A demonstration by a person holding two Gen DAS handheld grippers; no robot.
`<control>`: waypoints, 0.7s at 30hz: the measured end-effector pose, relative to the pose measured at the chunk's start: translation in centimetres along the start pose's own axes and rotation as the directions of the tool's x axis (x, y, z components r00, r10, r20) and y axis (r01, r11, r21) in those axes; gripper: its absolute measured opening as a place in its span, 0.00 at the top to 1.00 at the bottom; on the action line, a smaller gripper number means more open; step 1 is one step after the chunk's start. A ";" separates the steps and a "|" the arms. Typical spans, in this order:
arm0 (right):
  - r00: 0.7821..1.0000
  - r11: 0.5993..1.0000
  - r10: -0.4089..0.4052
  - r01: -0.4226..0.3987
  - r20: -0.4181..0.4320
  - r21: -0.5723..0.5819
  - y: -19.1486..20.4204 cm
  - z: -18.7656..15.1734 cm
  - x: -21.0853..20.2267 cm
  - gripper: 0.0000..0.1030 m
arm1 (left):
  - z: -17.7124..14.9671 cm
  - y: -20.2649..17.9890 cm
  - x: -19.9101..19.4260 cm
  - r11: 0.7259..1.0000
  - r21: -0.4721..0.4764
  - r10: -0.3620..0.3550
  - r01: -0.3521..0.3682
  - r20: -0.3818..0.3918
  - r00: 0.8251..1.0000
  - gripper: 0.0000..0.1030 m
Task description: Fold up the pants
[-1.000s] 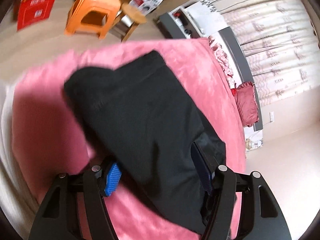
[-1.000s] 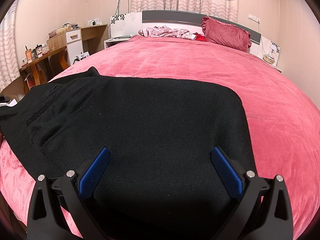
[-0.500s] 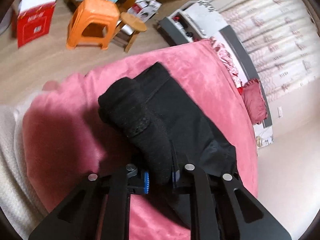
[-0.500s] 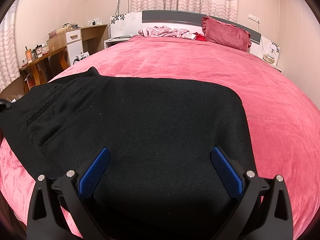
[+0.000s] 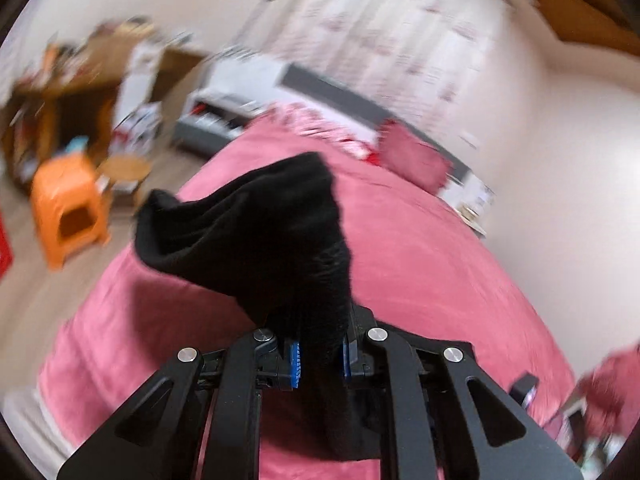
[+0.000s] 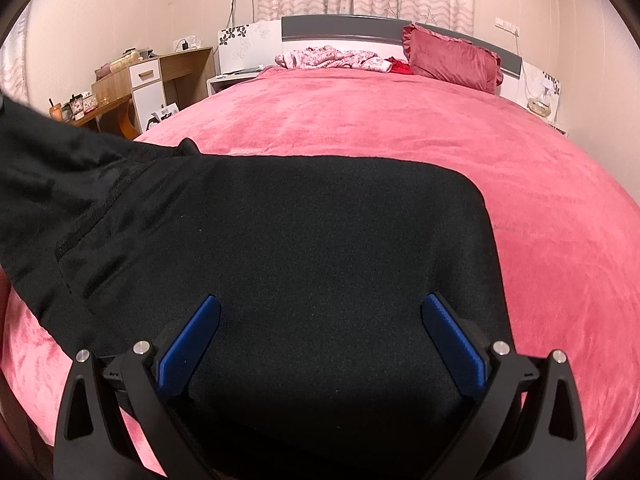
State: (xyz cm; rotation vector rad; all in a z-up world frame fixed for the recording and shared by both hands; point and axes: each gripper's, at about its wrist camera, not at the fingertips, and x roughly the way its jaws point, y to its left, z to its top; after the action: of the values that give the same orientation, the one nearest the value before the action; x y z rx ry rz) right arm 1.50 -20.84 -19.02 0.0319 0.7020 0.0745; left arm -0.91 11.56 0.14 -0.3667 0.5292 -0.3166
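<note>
Closest in, left black two-finger gripper with blue pads (image 5: 319,354) clamped narrow on a bunched end of the black knit pants (image 5: 276,240), fabric pinched right between the pads and lifted clear of the fuzzy pink bedspread (image 5: 420,264). Right black two-finger gripper with blue pads (image 6: 322,340) parked low over the flat part of the same pants (image 6: 304,248), jaws spread wide, nothing gripped, cloth just lying under the gap.

Probably the start of a fold: raised end to be carried over the flat half. To do it well: keep the pinch firm, lift only enough for the hanging bit to clear the bed, sweep across in a smooth arc, land edges lined up. Worth using the right side to pin the flat part so it doesn't drag along, or the crease goes crooked.

View differences: left wrist camera all motion blur, but shows the grip itself plus an orange plastic stool (image 5: 68,208) on the floor beside the bed. Right wrist camera sharp, showing what the left can't: the flat, squared-off stretch of pants, the lifted cloth rising off toward the left edge, and farther back a dark red ruffled pillow (image 6: 452,60) and a crumpled pink floral cloth (image 6: 332,58) by the headboard.
</note>
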 end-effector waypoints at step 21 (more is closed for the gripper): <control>0.988 0.807 0.076 -0.141 0.136 0.574 -12.3 2.3 -7.7 0.02 | -8.5 -20.0 8.5 0.771 0.536 -0.205 0.345 -0.304 0.930 0.88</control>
State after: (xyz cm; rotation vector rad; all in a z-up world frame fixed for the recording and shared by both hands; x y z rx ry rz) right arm -2.15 -33.72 -12.93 0.6681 0.5925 -0.0368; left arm -2.54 -11.62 -1.95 0.2036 0.5749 -0.7972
